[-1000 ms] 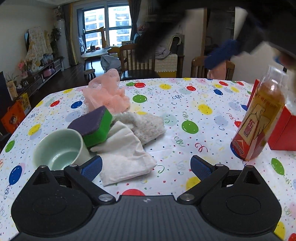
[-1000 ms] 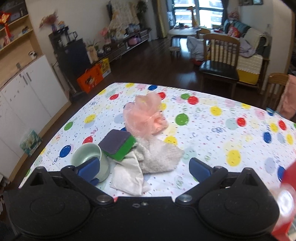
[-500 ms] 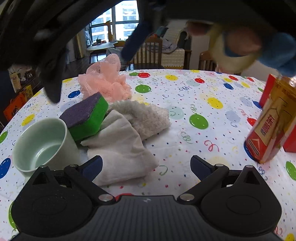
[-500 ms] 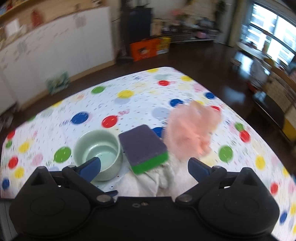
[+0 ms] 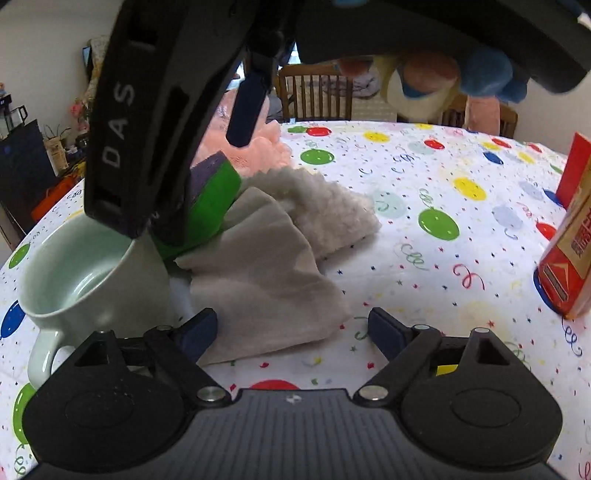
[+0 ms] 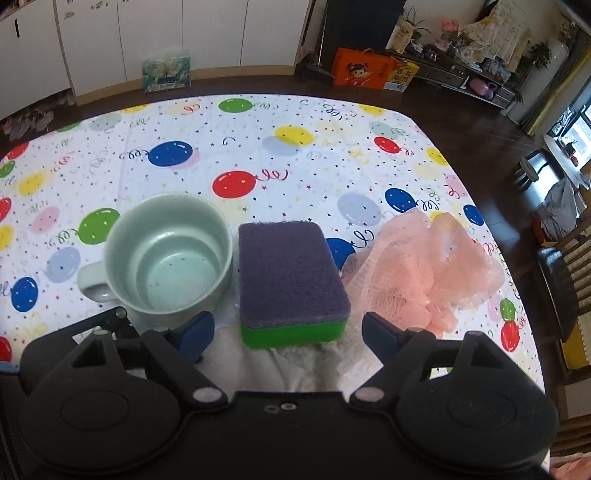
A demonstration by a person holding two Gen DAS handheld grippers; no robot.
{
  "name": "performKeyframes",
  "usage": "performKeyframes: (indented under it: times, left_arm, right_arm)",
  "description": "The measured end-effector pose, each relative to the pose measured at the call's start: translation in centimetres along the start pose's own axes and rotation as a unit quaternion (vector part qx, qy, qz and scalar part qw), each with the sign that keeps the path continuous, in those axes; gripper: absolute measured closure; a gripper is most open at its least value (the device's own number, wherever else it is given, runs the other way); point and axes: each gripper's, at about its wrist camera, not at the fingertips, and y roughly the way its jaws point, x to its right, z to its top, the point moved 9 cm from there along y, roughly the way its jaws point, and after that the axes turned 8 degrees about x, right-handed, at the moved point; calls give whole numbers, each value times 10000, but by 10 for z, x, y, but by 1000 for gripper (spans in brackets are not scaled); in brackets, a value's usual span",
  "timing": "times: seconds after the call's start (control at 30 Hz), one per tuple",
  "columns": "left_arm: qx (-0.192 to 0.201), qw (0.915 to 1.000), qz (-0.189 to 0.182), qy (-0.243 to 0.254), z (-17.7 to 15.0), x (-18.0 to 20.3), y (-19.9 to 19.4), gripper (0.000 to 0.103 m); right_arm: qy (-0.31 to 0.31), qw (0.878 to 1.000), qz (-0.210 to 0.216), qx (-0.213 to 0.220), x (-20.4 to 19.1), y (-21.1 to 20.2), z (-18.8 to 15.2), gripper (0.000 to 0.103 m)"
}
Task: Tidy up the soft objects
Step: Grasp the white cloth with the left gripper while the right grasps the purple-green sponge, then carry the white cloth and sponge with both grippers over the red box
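1 table fills both of my views, covered by a white tablecloth printed with coloured balloons (image 6: 236,182). Beyond its edge lie dark wood floor, white cabinet doors (image 6: 155,33) and an orange gift bag (image 6: 364,68); wooden dining chairs (image 5: 314,96) stand at the far side in my left view.

My left gripper (image 5: 291,332) hangs low over the near corner of a folded grey cloth (image 5: 266,280). Its jaws have just been closing a little but stand wide apart, gripping nothing, with the cloth's edge lying between them.

My right gripper (image 6: 288,328) points steeply down over a rectangular sponge with a purple scouring top and green foam base (image 6: 291,280). Its jaws have also just narrowed; they straddle the sponge's near end without pressing it, so it is unclenched too.

Counted: 1 sponge, resting on the cloths between 1 pale green ceramic mug (image 6: 170,258) and 1 pink mesh bath puff (image 6: 428,273); 1 grey cloth; 1 fluffy cream towel (image 5: 325,206) beside it; 1 bottle with a red and gold label (image 5: 570,254), well apart at the right.
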Motion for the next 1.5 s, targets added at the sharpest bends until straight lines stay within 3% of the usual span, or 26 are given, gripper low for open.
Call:
performKeyframes:
  times: [0.13, 0.4, 0.57, 0.83, 0.9, 1.17, 1.4, 1.5]
  left_arm:
    - [21, 10000, -28, -20, 0, 0, 1, 15]
    - [65, 9993, -76, -370, 3, -15, -3, 48]
    - [54, 9978, -268, -604, 5, -23, -7, 69]
    - [18, 9967, -372, -722, 8, -31, -10, 86]
    - [36, 9965, -413, -726, 10, -32, -12, 95]
    - [112, 9961, -512, -704, 14, -35, -24, 97]
    - [184, 9947, -672, -760, 24, -32, -43, 97]
    - [171, 9934, -759, -840, 24, -29, -54, 97]
  right_arm:
    - [-6, 10000, 4, 20, 1, 9, 0, 17]
    - [315, 9993, -121, 128, 7, 16, -3, 34]
    - [547, 9977, -225, 321, 7, 8, 0, 35]
    - [1010, 9926, -388, 552, 8, -14, 2, 36]
    - [1139, 9908, -424, 599, 8, -23, 2, 36]
    - [1716, 9792, -727, 799, 7, -66, -7, 36]
    - [2275, 9627, -926, 1137, 3, -115, -20, 36]
    - [2603, 9500, -1039, 1378, 4, -139, -26, 36]
